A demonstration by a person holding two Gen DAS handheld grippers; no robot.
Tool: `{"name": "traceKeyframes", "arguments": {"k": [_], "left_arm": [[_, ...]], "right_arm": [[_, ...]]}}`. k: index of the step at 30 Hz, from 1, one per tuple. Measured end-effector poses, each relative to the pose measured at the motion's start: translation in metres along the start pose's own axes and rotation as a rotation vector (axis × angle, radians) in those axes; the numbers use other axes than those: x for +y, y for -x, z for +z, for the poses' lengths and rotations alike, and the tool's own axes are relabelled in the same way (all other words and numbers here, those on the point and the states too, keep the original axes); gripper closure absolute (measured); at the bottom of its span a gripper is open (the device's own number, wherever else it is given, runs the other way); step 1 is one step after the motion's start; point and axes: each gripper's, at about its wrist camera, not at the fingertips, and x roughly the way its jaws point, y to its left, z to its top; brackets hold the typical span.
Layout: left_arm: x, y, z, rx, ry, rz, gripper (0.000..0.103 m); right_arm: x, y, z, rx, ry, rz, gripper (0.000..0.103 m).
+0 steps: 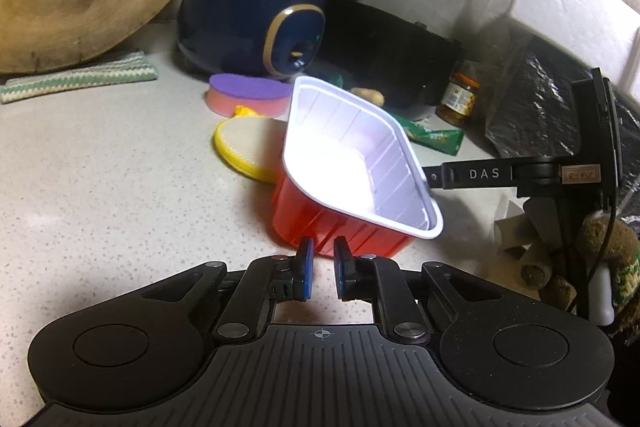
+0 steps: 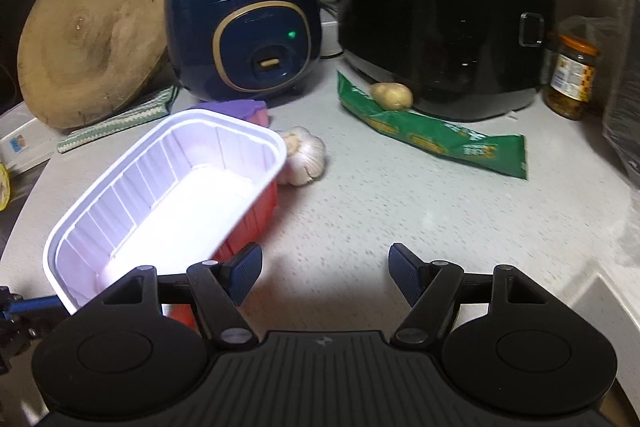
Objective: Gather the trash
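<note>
A red tray [image 1: 344, 231] with a white ribbed inside sits on the speckled grey table [image 1: 100, 187], its open side facing up and nothing visible in it. In the left wrist view the left hand-held gripper [image 1: 323, 259] is just at the tray's near red wall, its blue-padded jaws drawn close together with only a narrow gap. Whether the pads pinch the wall or merely stand before it is hard to tell from this angle, though the tray looks tilted, its far rim raised.

The right hand-held gripper [image 2: 326, 269] hangs over bare table beside the tray, its jaws spread wide with nothing between them. Its left finger lies close to the tray's red side. In the left wrist view this gripper's finger [image 1: 480, 174] reaches in from the right and meets the tray's white rim.

A green snack wrapper [image 2: 436, 137] lies flat on the table, well apart from the tray, with a small potato [image 2: 392, 95] resting on its far end. A garlic bulb [image 2: 304, 157] sits just behind the tray. Further back stand a navy rice cooker [image 2: 244, 27] showing a green light, a black cooker [image 2: 440, 43] with its lid up, and a glass jar [image 2: 572, 79]. A round wooden board [image 2: 92, 35] leans at the left above a striped cloth [image 2: 120, 123]. A purple sponge [image 1: 250, 93] and a yellow scrubber [image 1: 248, 147] lie beyond the tray.
</note>
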Motion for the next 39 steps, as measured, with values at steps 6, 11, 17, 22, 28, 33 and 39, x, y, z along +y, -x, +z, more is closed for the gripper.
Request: {"name": "traceKeyframes", "arguments": {"k": [6,11,17,22,28,33,39], "left_arm": [[0.011,0.004,0.004,-0.034,0.068,-0.003,0.090],[0.023,0.001,0.008,-0.032,0.140,0.014,0.090],[0.017,-0.001,0.012,-0.034,0.151,0.042,0.090],[0.007,-0.002,0.013,-0.041,0.126,0.090,0.090],[-0.010,-0.007,0.012,-0.019,0.070,0.136,0.090],[-0.028,-0.008,0.013,-0.006,0.007,0.147,0.090],[-0.044,-0.018,0.017,0.001,-0.014,0.125,0.090]], "right_arm": [[0.002,-0.008,0.001,0.016,0.011,0.024,0.032],[0.001,0.004,0.001,-0.019,0.019,0.031,0.032],[-0.005,0.023,0.006,-0.088,-0.026,0.045,0.032],[-0.006,0.024,0.017,-0.103,-0.109,0.140,0.023],[0.016,-0.014,0.002,0.045,-0.102,0.210,0.079],[0.000,0.001,0.001,-0.041,-0.083,0.046,0.094],[-0.062,0.023,0.003,-0.140,-0.213,-0.162,0.095]]}}
